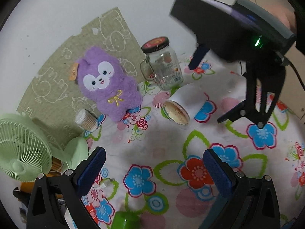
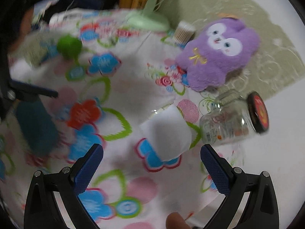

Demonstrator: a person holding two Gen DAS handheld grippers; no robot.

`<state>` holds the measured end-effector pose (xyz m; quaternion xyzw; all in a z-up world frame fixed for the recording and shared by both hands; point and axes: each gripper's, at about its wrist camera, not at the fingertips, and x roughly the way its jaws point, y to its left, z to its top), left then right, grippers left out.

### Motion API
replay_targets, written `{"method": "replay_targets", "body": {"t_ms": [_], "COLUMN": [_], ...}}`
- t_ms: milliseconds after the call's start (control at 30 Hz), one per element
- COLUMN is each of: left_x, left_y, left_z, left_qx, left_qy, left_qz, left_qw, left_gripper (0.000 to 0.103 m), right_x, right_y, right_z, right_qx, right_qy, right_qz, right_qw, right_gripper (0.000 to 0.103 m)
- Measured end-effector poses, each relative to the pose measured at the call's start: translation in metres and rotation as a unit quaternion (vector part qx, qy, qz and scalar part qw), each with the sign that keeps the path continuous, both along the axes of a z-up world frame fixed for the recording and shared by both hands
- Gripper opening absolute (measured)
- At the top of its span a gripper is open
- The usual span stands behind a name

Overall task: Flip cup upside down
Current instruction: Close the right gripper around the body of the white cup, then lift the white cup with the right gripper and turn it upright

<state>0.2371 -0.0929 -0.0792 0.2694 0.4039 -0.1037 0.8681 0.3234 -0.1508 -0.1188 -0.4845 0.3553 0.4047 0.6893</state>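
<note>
The white cup (image 1: 183, 103) lies on its side on the flowered cloth (image 1: 209, 171) in the middle of the frame, not yet gripped, while the right gripper (image 2: 151, 164) approaches wide open and must close around its wall; the left gripper (image 1: 154, 169) waits wide and empty.

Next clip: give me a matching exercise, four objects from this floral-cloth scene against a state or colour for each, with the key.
Objects:
1. paper cup
2. glass jar
3. plush toy
4. desk fan

States:
A. pale green
B. purple, lying face up
C. on its side, mouth facing the left claw
D. upright, lid on

Pairs: 1-C, 2-D, 3-B, 4-A
</note>
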Motion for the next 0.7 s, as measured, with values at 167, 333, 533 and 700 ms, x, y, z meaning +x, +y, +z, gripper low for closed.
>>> {"method": "replay_targets", "body": {"t_ms": [167,333,533,700], "left_x": [0.029,0.050,0.057,0.048], "left_y": [-0.005,-0.008,-0.003,-0.006], "left_z": [-0.016,-0.030,-0.035,-0.030], "left_qx": [0.001,0.015,0.018,0.024], "left_qy": [0.025,0.031,0.027,0.017], "left_qz": [0.013,0.014,0.018,0.011], "left_qw": [0.9996,0.9993,0.9993,0.9995], "left_gripper": [0.103,0.103,0.103,0.103], "right_x": [0.031,0.041,0.048,0.053], "right_y": [0.014,0.022,0.018,0.012], "right_z": [-0.005,-0.024,-0.039,-0.035], "right_qx": [0.014,0.004,0.003,0.022], "right_qy": [0.021,0.049,0.065,0.084], "right_qz": [0.034,0.062,0.056,0.026], "right_qw": [0.999,0.997,0.996,0.996], "right_gripper": [0.102,0.098,0.078,0.072]}}
